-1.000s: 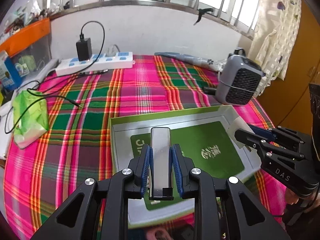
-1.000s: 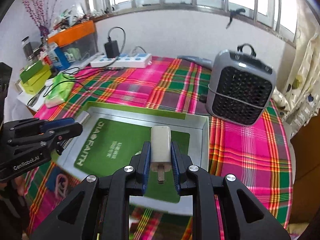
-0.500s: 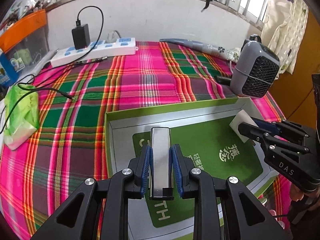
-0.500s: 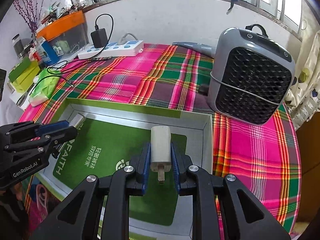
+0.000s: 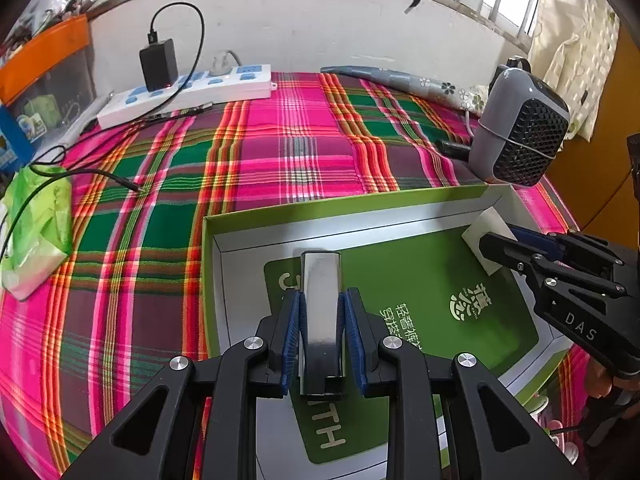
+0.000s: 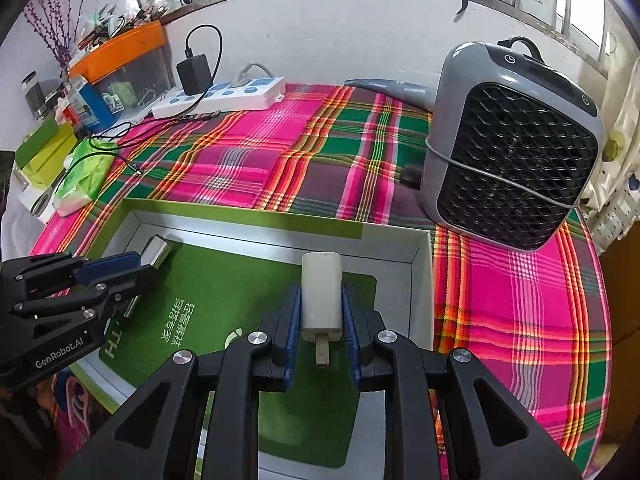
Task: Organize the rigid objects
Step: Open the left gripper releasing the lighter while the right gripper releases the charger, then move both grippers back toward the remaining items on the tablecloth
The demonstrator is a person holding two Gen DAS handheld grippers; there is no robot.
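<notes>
A shallow green-rimmed box with a green card on its floor lies on the plaid cloth; it also shows in the right wrist view. My left gripper is shut on a silver metal lighter and holds it over the box's left part. The lighter also shows in the right wrist view. My right gripper is shut on a white charger plug over the box's right part. The plug's tip also shows in the left wrist view.
A grey fan heater stands just right of the box. A white power strip with a black adapter lies at the back. A green tissue pack and a loose cable lie left. Cluttered bins stand far left.
Both grippers have moved forward and down over the box, still holding the lighter and the plug. The box and heater look closer.
</notes>
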